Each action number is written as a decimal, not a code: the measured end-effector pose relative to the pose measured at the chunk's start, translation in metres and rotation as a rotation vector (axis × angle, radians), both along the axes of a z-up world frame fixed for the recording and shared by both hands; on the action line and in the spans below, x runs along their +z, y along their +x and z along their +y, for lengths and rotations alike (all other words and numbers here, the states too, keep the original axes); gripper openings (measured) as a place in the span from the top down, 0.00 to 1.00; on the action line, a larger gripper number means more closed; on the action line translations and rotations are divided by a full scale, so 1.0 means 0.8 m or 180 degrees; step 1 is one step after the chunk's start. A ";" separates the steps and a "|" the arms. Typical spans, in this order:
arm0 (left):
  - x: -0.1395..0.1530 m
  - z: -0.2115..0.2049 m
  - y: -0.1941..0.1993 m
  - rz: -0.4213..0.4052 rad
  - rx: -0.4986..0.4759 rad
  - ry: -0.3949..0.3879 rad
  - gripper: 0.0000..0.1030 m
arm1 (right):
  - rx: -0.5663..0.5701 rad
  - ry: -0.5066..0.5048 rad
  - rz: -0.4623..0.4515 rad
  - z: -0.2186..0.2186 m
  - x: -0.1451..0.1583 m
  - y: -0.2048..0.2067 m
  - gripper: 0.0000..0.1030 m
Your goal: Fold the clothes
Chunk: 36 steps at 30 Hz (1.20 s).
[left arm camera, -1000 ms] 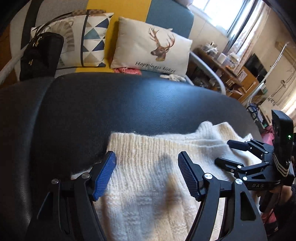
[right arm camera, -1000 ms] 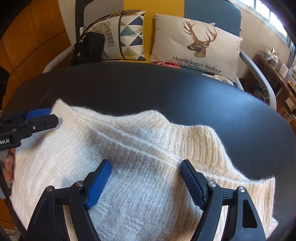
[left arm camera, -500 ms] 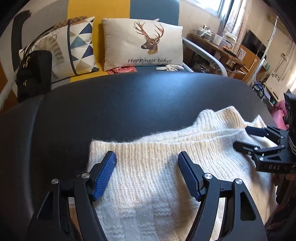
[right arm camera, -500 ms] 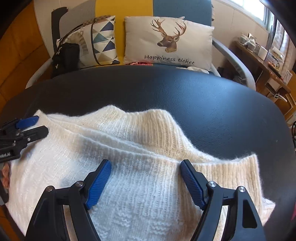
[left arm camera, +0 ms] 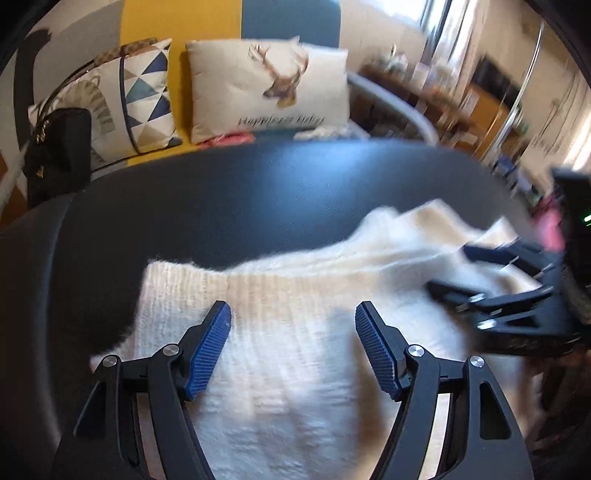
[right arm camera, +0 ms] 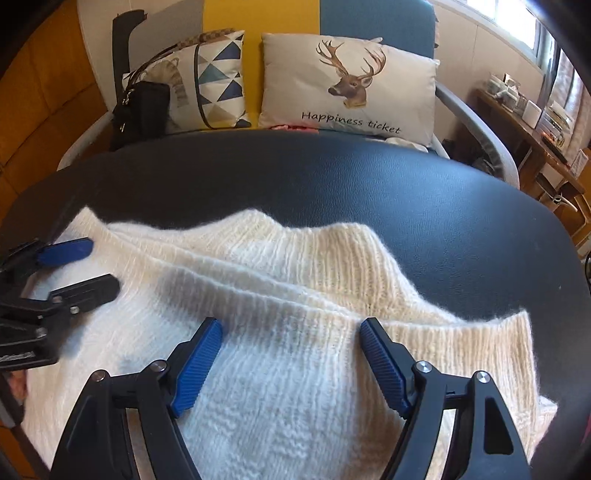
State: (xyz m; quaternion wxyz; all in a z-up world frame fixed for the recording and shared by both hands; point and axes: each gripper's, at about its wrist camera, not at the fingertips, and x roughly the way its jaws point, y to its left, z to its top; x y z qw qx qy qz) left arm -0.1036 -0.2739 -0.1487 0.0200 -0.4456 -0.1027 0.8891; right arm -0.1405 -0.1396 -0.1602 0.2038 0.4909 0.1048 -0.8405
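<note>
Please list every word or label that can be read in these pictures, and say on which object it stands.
"Happiness ticket": on the deer cushion, under the deer's head.
The print on the body of the left tongs, at the left edge of the right wrist view, is too small to read.
In the left wrist view, all text is blurred.

Daylight from window (right arm camera: 532, 33); left view motion-blurred, right sharp (fisheye edges dark).

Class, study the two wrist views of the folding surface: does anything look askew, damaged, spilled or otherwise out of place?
Only the cream knitted sweater looks untidy: its far edge lies wavy and bunched in overlapping layers on the black table, not squared. Nothing looks spilled or damaged. Both the left gripper and right gripper are open above it.
</note>
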 end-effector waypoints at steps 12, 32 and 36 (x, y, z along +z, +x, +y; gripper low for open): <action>-0.017 0.042 -0.023 -0.0248 -0.0251 -0.0091 0.29 | 0.0081 0.0075 -0.0009 0.017 0.014 0.033 0.23; -0.005 0.051 -0.025 -0.0075 -0.0163 0.0056 0.47 | -0.0194 -0.0259 0.0033 0.038 0.022 0.014 0.20; -0.011 0.057 -0.026 -0.0211 -0.0226 -0.0034 0.47 | -0.0181 -0.0211 0.0041 0.059 0.040 0.025 0.20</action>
